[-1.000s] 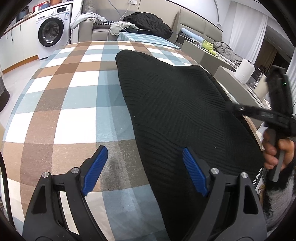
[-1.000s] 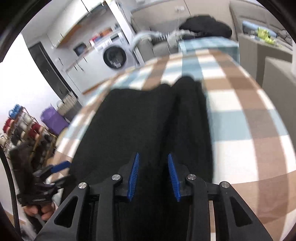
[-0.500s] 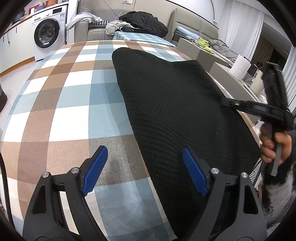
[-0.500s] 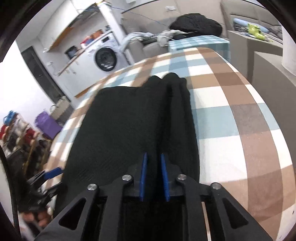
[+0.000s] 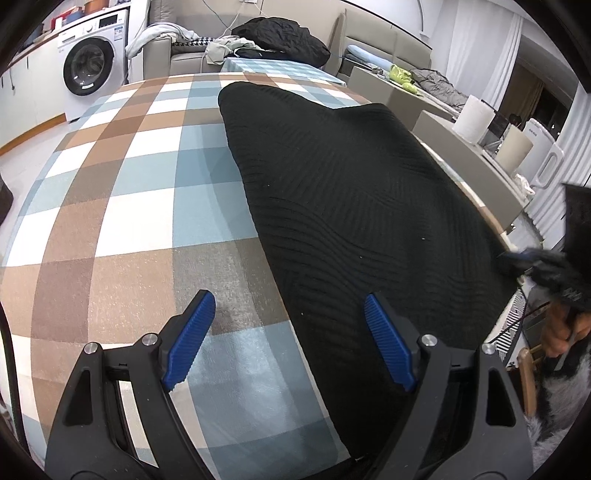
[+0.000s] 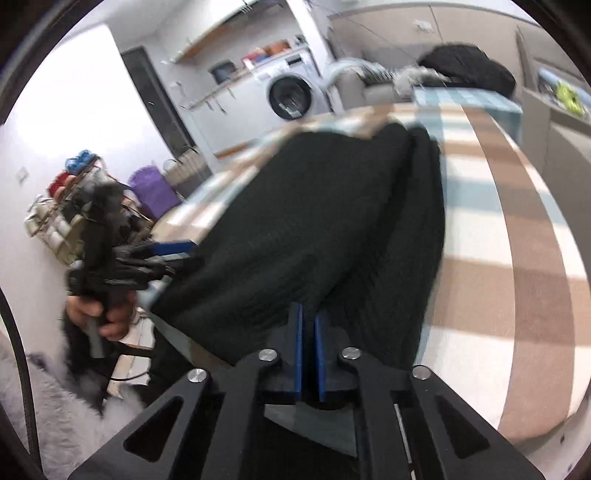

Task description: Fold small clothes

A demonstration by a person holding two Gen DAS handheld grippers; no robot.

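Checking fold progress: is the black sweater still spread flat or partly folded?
Partly folded: the black sweater has its right edge doubled over, and the right gripper pinches its near hem above the checked tablecloth.

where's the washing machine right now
The washing machine stands at the top left of the left wrist view, past the far corner of the checked tablecloth and left of the grey sofa.

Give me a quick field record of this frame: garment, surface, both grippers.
garment: black knit garment lying spread on the table
surface: checked tablecloth, brown, blue and white
left gripper: open, empty, jaws straddling the garment's near left edge
right gripper: shut on the garment's near edge, pads pinching the fabric
background: washing machine, sofa with clothes piled on it
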